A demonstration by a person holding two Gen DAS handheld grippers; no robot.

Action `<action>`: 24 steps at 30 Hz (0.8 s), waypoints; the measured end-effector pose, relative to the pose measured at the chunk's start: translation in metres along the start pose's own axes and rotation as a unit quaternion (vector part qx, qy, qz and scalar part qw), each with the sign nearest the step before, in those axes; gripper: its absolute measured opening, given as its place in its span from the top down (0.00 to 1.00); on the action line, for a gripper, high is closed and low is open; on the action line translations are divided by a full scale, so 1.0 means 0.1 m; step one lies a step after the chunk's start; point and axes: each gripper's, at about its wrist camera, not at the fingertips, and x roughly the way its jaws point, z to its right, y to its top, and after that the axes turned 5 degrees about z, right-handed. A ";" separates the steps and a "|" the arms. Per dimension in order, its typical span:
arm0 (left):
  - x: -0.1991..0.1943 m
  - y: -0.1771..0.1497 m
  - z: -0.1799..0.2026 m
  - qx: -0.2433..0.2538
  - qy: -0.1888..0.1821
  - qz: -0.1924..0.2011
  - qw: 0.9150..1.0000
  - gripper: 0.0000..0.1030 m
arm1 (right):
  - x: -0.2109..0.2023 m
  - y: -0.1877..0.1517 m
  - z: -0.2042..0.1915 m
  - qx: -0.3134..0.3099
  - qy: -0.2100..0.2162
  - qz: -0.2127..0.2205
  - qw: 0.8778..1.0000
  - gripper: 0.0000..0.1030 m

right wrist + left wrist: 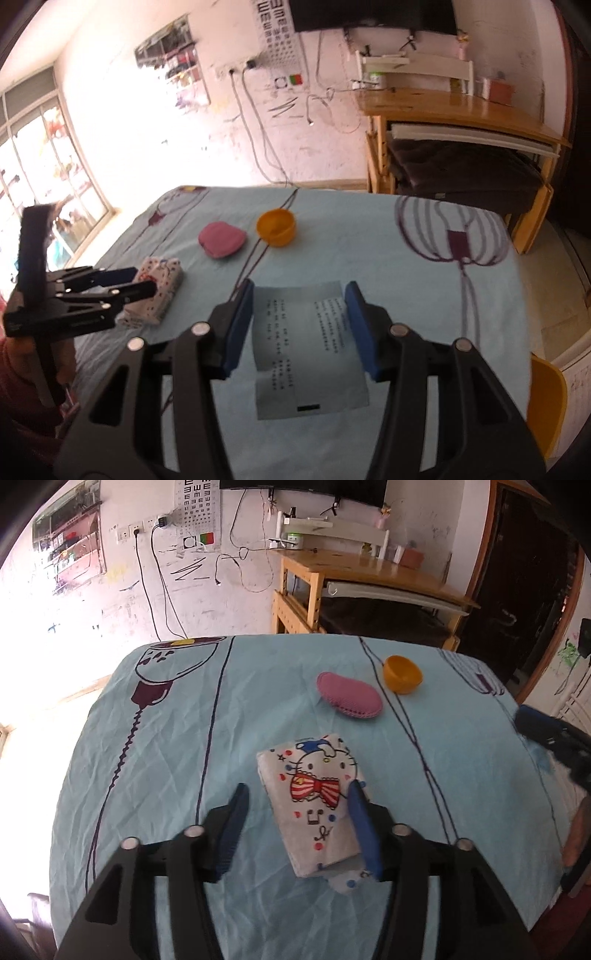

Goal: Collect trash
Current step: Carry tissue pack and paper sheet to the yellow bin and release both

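Observation:
A white tissue pack (314, 794) with a cartoon cat print lies on the light blue tablecloth (147, 738). My left gripper (298, 786) straddles it and is open: the right finger (364, 827) lies against the pack's edge, while the left finger (234, 816) stands clear of it. In the right wrist view the pack (164, 284) sits under that gripper (144, 280). My right gripper (301, 285) is shut on a printed paper slip (306, 354), which bows between the blue pads. Its blurred tip (535, 725) shows at the right edge of the left wrist view.
A pink oval pad (349, 696) (221, 240) and an orange bowl (402, 674) (276, 227) lie further back on the table. Behind the table stands a wooden desk (369, 568). A yellow chair (546, 402) is at the table's right side.

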 end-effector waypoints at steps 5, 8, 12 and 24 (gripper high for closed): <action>0.11 0.03 0.08 -0.004 -0.007 -0.016 1.000 0.34 | -0.11 -0.04 0.20 0.024 -0.005 0.015 1.000 0.53; 0.19 0.04 0.15 -0.003 -0.010 -0.017 1.000 0.33 | -0.19 -0.08 0.32 0.037 -0.006 0.024 0.999 0.53; 0.23 0.02 0.37 0.037 0.015 -0.003 0.999 0.46 | -0.29 -0.15 0.48 0.053 -0.011 0.034 0.998 0.53; 0.07 0.10 0.79 0.072 0.035 0.032 0.996 0.87 | -0.61 -0.38 1.14 0.120 -0.028 0.070 0.990 0.53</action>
